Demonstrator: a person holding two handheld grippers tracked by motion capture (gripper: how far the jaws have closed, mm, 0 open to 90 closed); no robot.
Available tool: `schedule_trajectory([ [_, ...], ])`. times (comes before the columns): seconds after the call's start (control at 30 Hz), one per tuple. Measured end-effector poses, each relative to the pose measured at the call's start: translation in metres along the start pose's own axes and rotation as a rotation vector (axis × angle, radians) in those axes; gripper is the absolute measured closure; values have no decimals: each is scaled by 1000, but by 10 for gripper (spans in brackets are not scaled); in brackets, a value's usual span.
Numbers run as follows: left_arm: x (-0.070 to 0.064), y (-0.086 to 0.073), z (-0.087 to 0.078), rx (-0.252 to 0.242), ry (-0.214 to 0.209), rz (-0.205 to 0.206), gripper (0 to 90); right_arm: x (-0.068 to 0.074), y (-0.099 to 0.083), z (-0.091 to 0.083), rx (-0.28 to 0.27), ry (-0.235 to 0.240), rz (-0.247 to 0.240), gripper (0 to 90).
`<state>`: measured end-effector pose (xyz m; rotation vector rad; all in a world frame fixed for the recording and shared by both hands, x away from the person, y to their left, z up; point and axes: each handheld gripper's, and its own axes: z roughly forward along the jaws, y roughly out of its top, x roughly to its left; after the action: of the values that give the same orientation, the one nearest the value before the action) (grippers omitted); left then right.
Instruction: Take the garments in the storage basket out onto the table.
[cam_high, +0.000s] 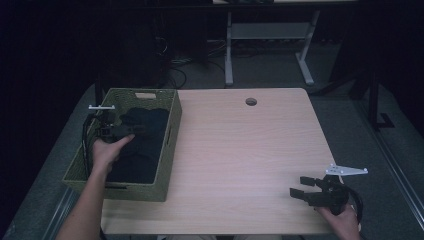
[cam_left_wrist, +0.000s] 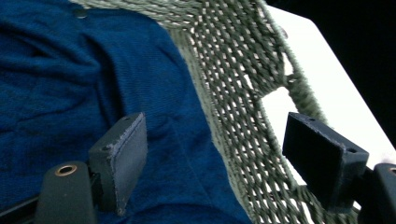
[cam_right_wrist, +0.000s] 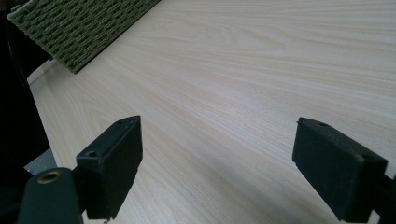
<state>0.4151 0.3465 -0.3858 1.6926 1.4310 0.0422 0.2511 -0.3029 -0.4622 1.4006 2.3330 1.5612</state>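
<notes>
**Blue cloth in the woven basket, both grippers spread**

Lying crumpled inside the green woven basket (cam_high: 169, 150) at the left of the high view is a dark blue cloth (cam_high: 142, 142); it covers most of the basket's floor and bunches into a mound toward the far end. In the left gripper view the cloth reads as a deeper, saturated blue with a fine knit-like texture and soft folds, filling the left half of the frame and pressing up against the basket's openwork wall, which runs diagonally through the middle.

The left gripper (cam_left_wrist: 233, 154) sits inside the basket above the cloth, jaws spread wide with nothing between them; one jaw is over the fabric, the other toward the basket wall with its handle cut-out.

The right gripper (cam_right_wrist: 233, 163), at the lower right of the high view, hovers over the bare pale wood table (cam_high: 250, 150), jaws likewise apart and empty, well away from the basket.
</notes>
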Motion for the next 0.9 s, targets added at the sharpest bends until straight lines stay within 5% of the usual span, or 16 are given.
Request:
schedule_trajectory([
  [0.9, 32, -6, 22, 150, 129, -142, 236, 1, 2, -1, -1, 16, -10, 157],
])
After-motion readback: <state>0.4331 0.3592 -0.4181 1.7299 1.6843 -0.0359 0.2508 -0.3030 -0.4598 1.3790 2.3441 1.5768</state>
